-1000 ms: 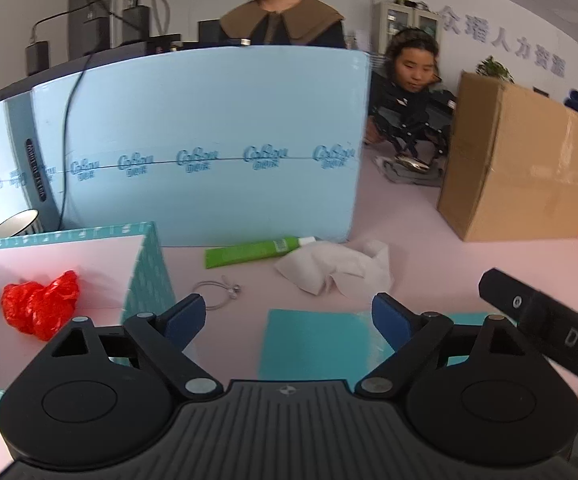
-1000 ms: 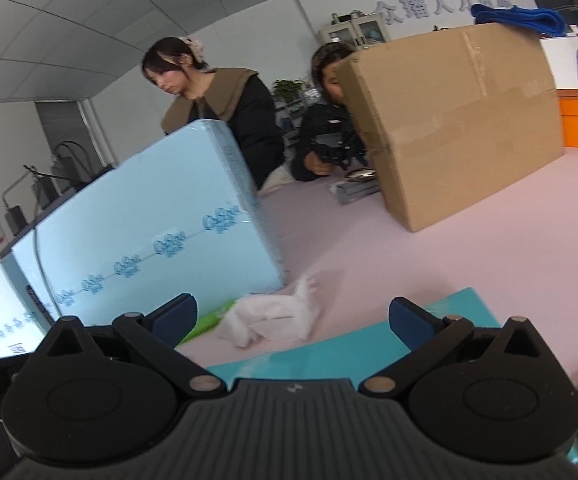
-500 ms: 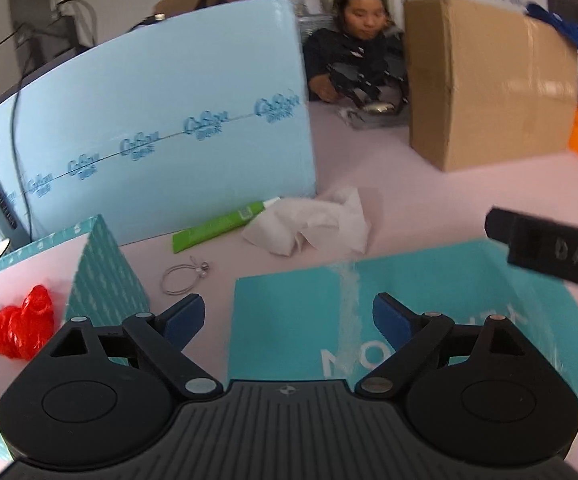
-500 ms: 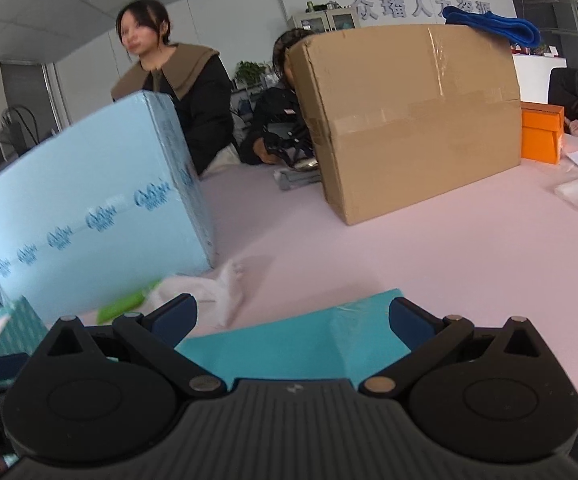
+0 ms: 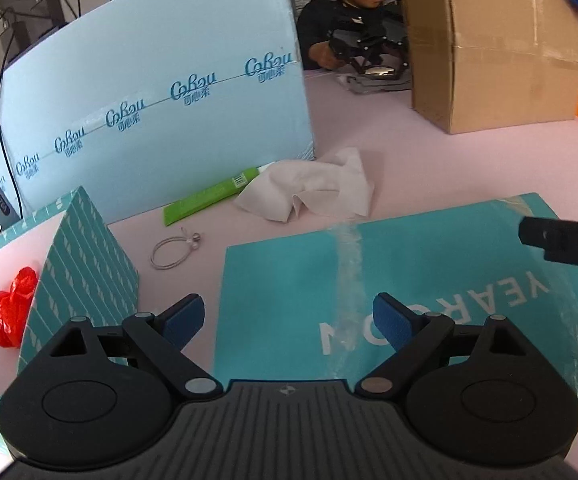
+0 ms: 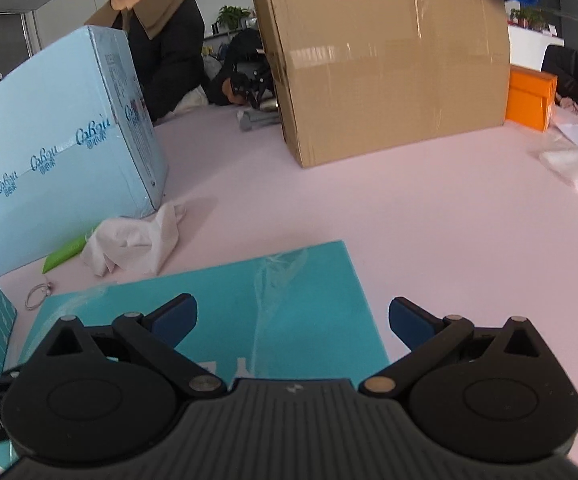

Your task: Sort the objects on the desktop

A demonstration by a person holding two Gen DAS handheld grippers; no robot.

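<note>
The teal book lies flat on the pink table, directly under and ahead of both grippers, its long axis running left to right. The left gripper hangs over its near-left part and the right gripper over its near-right edge, both with fingers spread wide and empty. It is thin, with shiny plastic wrap that looks slippery.

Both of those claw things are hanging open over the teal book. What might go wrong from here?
The teal book lies flat in loose plastic wrap, so the jaws may slip or only snag film. The hair tie is thin and easy to miss. The crumpled tissue overlaps the green tube, so grabbing one may drag the other.
</note>
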